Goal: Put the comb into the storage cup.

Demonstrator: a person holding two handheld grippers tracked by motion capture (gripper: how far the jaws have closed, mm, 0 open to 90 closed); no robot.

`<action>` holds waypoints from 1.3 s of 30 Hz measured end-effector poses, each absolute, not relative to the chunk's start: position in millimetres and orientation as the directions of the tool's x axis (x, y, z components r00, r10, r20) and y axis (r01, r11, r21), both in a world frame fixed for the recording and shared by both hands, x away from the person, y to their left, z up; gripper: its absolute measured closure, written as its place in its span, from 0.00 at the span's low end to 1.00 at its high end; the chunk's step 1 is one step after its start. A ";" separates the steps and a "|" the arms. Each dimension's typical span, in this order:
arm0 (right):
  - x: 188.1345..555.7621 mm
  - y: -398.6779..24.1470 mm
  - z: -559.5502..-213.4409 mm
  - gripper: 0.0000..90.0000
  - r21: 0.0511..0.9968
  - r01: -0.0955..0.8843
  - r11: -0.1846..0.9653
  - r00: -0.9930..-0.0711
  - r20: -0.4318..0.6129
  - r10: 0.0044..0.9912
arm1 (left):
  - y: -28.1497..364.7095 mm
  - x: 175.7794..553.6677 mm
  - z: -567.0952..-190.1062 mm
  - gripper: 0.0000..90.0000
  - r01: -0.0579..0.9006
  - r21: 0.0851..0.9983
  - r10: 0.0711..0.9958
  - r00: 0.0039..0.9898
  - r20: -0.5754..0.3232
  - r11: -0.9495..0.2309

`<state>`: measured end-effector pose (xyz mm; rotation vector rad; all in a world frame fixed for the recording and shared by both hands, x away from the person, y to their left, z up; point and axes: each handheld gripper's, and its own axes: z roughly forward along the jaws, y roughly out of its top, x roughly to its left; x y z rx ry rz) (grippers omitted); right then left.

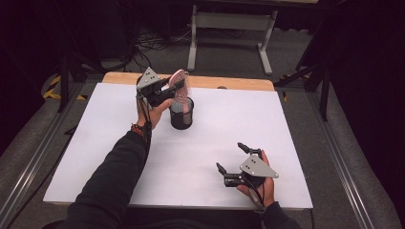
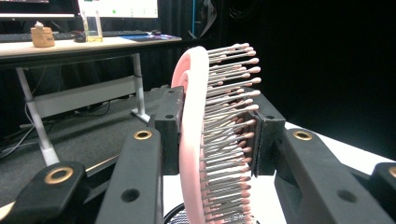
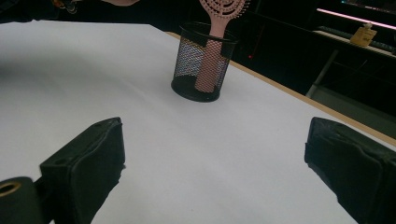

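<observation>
A pink hairbrush (image 1: pixel 180 83) stands head-up with its handle down inside a black mesh cup (image 1: pixel 181 113) on the white table top. My left gripper (image 1: pixel 173 89) is shut on the brush's head. In the left gripper view both black pads clamp the pink head and its bristles (image 2: pixel 224 135), with the cup's rim (image 2: pixel 175 217) just below. In the right gripper view the handle (image 3: pixel 208 63) shows through the cup's mesh (image 3: pixel 201 65). My right gripper (image 1: pixel 233 157) rests near the table's front right, jaws wide apart with nothing between them (image 3: pixel 215 168).
The white board (image 1: pixel 143 157) covers a wooden table whose far edge (image 1: pixel 229 82) shows behind the cup. A white desk frame (image 1: pixel 229 28) stands on the floor beyond. Dark stands flank both sides of the table.
</observation>
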<state>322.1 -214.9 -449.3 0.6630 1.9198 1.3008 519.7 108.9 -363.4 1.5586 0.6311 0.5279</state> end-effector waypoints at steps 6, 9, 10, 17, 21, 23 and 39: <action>322.1 -214.0 -449.6 0.06 0.931 0.023 0.364 -0.618 -0.273 0.737 | 109.4 518.9 -368.4 0.71 0.089 0.995 0.678 0.734 -0.043 -0.034; 322.0 -213.6 -449.7 0.06 0.930 0.023 0.366 -0.618 -0.275 0.736 | 110.7 518.7 -369.6 0.71 0.090 0.996 0.680 0.732 -0.048 -0.027; 322.1 -213.4 -449.9 0.06 0.930 0.023 0.368 -0.618 -0.276 0.736 | 110.8 518.6 -369.7 0.71 0.092 0.995 0.680 0.731 -0.051 -0.025; 322.5 -212.5 -450.7 0.06 0.927 0.031 0.373 -0.620 -0.275 0.735 | 113.2 521.1 -370.6 0.71 0.092 0.995 0.692 0.721 -0.046 -0.029; 322.0 -213.9 -449.8 0.07 0.932 0.027 0.363 -0.598 -0.276 0.752 | 117.7 525.7 -372.3 0.69 0.095 0.995 0.699 0.714 -0.048 -0.028; 322.3 -214.4 -450.0 0.07 0.931 0.028 0.364 -0.597 -0.276 0.753 | 120.5 527.6 -372.9 0.69 0.098 0.995 0.703 0.710 -0.047 -0.033; 322.6 -215.7 -450.1 0.08 0.931 0.027 0.364 -0.554 -0.289 0.780 | 133.3 534.6 -376.3 0.67 0.123 0.992 0.731 0.680 -0.059 -0.034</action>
